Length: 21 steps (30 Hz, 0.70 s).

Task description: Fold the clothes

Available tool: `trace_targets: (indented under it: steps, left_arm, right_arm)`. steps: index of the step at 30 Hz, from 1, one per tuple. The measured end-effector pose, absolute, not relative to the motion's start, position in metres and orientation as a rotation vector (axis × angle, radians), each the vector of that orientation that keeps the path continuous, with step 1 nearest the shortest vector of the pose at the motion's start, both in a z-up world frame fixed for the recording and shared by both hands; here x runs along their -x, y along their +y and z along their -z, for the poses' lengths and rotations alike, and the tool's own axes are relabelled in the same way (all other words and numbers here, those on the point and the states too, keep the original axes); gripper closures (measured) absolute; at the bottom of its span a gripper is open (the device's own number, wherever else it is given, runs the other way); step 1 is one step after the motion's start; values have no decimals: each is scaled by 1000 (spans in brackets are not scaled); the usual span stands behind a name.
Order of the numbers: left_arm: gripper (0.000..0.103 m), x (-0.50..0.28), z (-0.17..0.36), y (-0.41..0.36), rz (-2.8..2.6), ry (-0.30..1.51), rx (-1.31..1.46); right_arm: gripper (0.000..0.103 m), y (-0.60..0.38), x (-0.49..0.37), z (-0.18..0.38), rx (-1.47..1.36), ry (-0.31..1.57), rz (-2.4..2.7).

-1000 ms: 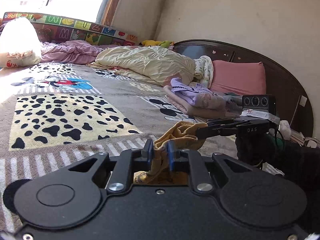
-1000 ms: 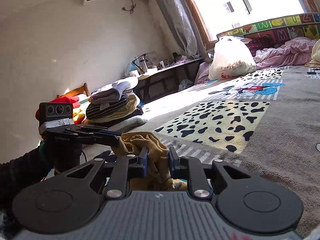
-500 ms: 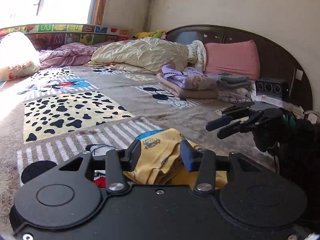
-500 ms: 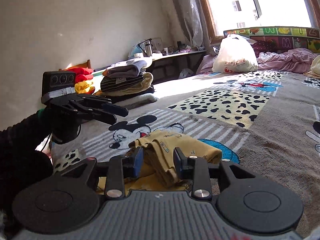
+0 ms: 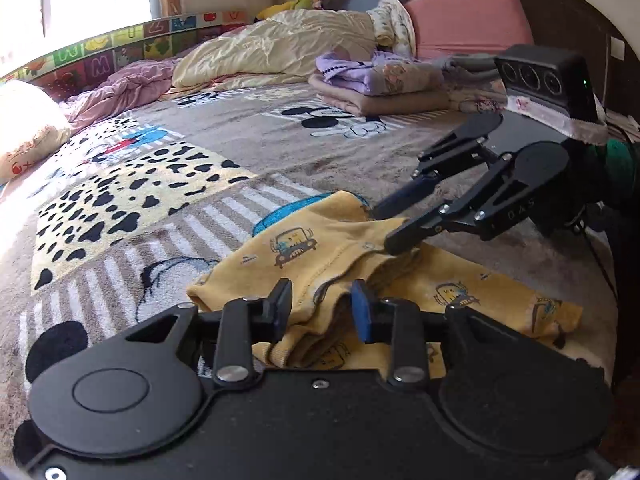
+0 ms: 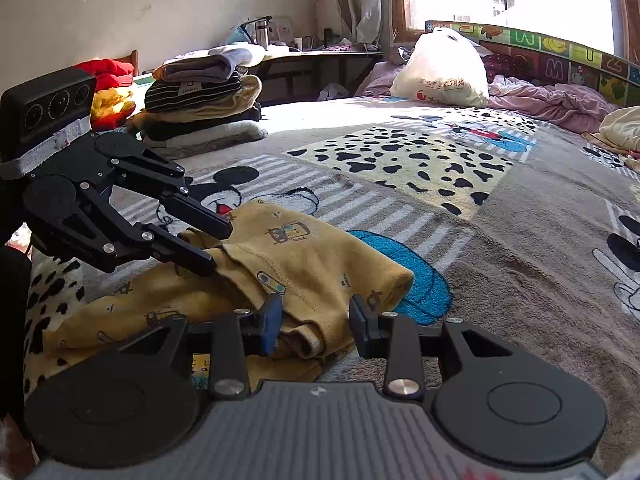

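A yellow child's garment (image 5: 320, 248) with small car prints lies folded over on the bed blanket (image 5: 160, 184). My left gripper (image 5: 321, 310) is open, its fingers straddling the near fold without pinching it. My right gripper (image 5: 394, 224) comes in from the right, also open, fingertips resting at the garment's far fold. In the right wrist view the garment (image 6: 312, 256) lies under my open right gripper (image 6: 316, 320). There the left gripper (image 6: 214, 246) reaches in from the left, open, its tips at the cloth's edge.
A folded purple and beige pile (image 5: 380, 88), a cream quilt (image 5: 280, 48) and a pink pillow (image 5: 464, 20) sit by the headboard. A stack of folded clothes (image 6: 200, 96) and a white plastic bag (image 6: 440, 68) lie at the bed's other side.
One second ago both grippers were shut on the garment, holding it up. They let go, opened wider and lowered; the garment now lies folded on the blanket.
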<state>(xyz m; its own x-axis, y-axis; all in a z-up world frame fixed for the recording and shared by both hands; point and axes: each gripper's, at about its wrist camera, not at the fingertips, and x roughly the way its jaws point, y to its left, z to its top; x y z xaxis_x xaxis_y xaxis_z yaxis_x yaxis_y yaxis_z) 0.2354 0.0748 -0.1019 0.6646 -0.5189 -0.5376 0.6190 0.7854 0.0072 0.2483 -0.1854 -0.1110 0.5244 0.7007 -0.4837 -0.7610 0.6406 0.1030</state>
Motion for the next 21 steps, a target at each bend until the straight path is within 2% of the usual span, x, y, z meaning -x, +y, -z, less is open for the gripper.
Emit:
trace_targets:
  steps: [1,3,4,6,8,10,11,12,13,15,19,21]
  left_arm:
    - [63,-238,97,88,599,550,-97]
    - [62,-238,94,113,556,572,103]
    - [60,-235,96,119,553,579,162]
    - [60,-233,102,121,543,612,214]
    - [60,-234,109,117,525,660,237]
    - [62,-241,118,114,488,720,274]
    - [66,-244,122,114,481,735,305]
    - [83,-245,123,114,481,739,329]
    - [87,-245,123,114,479,735,345]
    - [97,-241,118,113,492,713,341]
    - [98,-226,99,115,547,664,308]
    - [98,-225,105,108,550,705,214]
  right_arm:
    - [65,-182,-243,109,153,496,-890]
    - [55,-176,-234,107,204,476,-894]
    - [53,-173,-230,107,229,467,-895]
    - [49,-172,-224,110,281,455,-881]
    - [49,-170,-222,115,339,451,-858]
    - [56,-168,-225,119,358,464,-850]
    - [69,-168,-226,120,358,473,-851]
    - [71,-168,-227,119,352,471,-852]
    - [73,-168,-226,118,360,469,-856]
    - [83,-169,-224,116,377,465,-862]
    - [85,-173,-218,116,436,461,-867]
    - [84,-175,-215,117,462,465,-884]
